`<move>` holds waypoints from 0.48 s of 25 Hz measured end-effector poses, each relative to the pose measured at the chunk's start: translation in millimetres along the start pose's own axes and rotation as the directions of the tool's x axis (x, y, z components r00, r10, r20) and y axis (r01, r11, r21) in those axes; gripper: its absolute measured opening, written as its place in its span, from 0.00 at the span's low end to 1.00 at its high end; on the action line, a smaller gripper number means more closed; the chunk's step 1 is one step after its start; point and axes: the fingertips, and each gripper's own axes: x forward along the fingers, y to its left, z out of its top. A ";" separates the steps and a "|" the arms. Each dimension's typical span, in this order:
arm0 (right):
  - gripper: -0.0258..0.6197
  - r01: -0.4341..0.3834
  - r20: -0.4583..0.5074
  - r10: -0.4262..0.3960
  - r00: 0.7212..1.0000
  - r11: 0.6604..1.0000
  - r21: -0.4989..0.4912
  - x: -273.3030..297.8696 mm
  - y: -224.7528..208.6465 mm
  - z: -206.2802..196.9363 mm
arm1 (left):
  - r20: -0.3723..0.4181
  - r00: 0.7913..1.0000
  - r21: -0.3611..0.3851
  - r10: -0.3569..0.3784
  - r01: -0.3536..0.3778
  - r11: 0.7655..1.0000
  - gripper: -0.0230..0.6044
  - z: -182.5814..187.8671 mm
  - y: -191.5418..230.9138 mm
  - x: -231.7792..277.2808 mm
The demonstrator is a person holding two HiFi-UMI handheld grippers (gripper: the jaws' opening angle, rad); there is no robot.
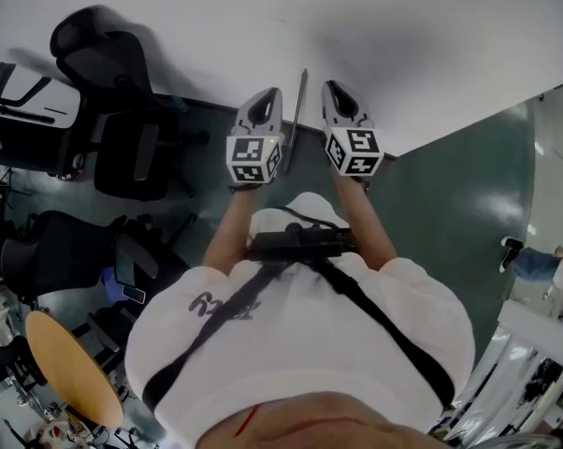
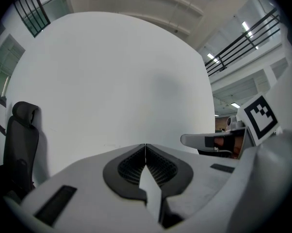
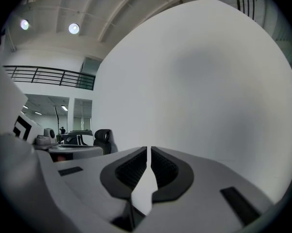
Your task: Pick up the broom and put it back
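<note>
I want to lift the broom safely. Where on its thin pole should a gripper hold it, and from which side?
Take the pole on its bare shaft, the only part in view. It stands roughly upright by the white wall, so come level from the room side, likely with the right gripper, opening its shut jaws first.

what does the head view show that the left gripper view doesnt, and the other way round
Head view only: the person's white shirt, a round wooden table, the dark floor and a thin pole by the white wall between the left tongs and right tongs. Left gripper view only: ceiling lights, a balcony railing, and the left tongs' closed, empty tips up close. Both: that wall, a black office chair, both tongs.
</note>
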 end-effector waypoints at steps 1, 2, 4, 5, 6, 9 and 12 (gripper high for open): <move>0.05 -0.003 -0.022 0.003 1.000 1.000 0.003 -0.3 -1.4 -8.6 | -0.022 1.000 -0.002 0.012 -0.012 1.000 0.06 -10.0 3.6 -0.4; 0.05 -0.006 -0.043 0.006 0.999 1.000 0.008 -1.3 -2.6 -17.8 | -0.047 0.999 -0.004 0.025 -0.025 1.000 0.06 -21.6 7.7 -1.6; 0.05 -0.007 -0.087 0.009 0.996 1.000 0.021 -5.2 -5.9 -37.1 | -0.105 0.993 -0.009 0.051 -0.052 0.999 0.06 -48.4 16.2 -6.7; 0.05 -0.005 -0.107 0.008 0.994 1.000 0.026 -7.2 -8.3 -46.7 | -0.137 0.989 -0.014 0.063 -0.066 0.998 0.06 -63.2 20.7 -10.6; 0.05 -0.003 -0.126 0.007 0.992 1.000 0.031 -8.7 -11.1 -56.0 | -0.169 0.983 -0.020 0.076 -0.081 0.997 0.06 -78.6 25.5 -15.6; 0.05 -0.007 -0.173 0.014 0.985 0.999 0.041 -9.7 -15.5 -79.4 | -0.264 0.956 -0.044 0.127 -0.143 0.989 0.06 -125.7 42.1 -41.3; 0.05 -0.031 -0.192 0.038 0.981 0.999 0.042 -7.6 -9.4 -90.6 | -0.335 0.923 -0.071 0.186 -0.222 0.972 0.06 -162.8 60.7 -78.5</move>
